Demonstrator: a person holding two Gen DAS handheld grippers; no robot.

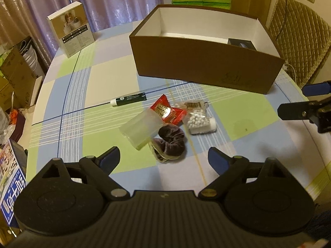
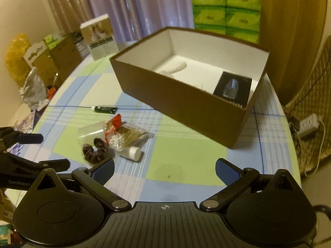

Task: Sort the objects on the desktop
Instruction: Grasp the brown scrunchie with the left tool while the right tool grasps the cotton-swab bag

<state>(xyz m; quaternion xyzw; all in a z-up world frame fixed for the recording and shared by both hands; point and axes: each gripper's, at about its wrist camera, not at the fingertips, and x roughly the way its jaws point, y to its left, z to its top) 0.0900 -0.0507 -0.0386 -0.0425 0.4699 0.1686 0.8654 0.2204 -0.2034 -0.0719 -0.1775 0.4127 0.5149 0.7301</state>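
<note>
Only the right wrist view shows the brown box's black carton.

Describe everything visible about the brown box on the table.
The brown box is a lidless rectangular carton, apparently cardboard, brown outside and white inside. It stands upright on the checked tablecloth, beyond the pile of small items, untouched by either gripper. A faint print marks its front wall near one corner. Inside lie a black packet in one corner and some white items toward the far side.
</note>
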